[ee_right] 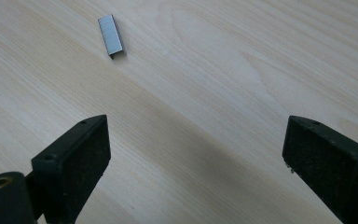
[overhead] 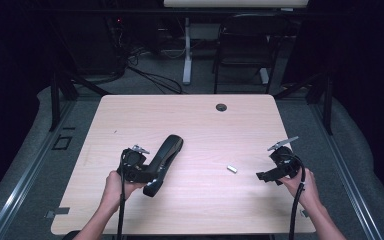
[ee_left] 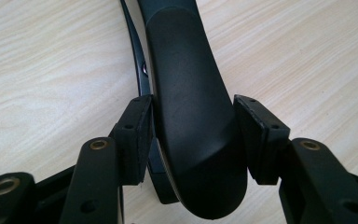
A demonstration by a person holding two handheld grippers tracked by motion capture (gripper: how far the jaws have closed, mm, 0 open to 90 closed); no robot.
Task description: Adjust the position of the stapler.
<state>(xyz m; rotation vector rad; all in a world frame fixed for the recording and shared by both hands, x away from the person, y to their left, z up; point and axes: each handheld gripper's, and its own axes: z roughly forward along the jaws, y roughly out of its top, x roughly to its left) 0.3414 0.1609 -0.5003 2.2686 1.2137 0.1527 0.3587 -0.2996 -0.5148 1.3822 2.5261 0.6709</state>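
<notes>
A black stapler (overhead: 164, 157) lies slantwise on the pale wooden table (overhead: 195, 125), left of the middle. My left gripper (overhead: 150, 178) holds the stapler's near, rounded end. In the left gripper view the stapler (ee_left: 191, 116) sits between the two pads, which press on its sides, so the left gripper (ee_left: 193, 105) is shut on it. A small silver strip of staples (overhead: 232, 169) lies right of the middle. My right gripper (overhead: 262, 176) hovers to the right of it, jaws wide apart. The right gripper view shows the strip of staples (ee_right: 110, 42) ahead of the right gripper (ee_right: 196, 122), with bare wood between the pads.
A round cable hole (overhead: 221, 107) sits near the table's far edge. Beyond the table stand a dark chair (overhead: 245, 45) and a white desk leg (overhead: 186, 55), with cables on the floor. The person's forearms come in over the near edge.
</notes>
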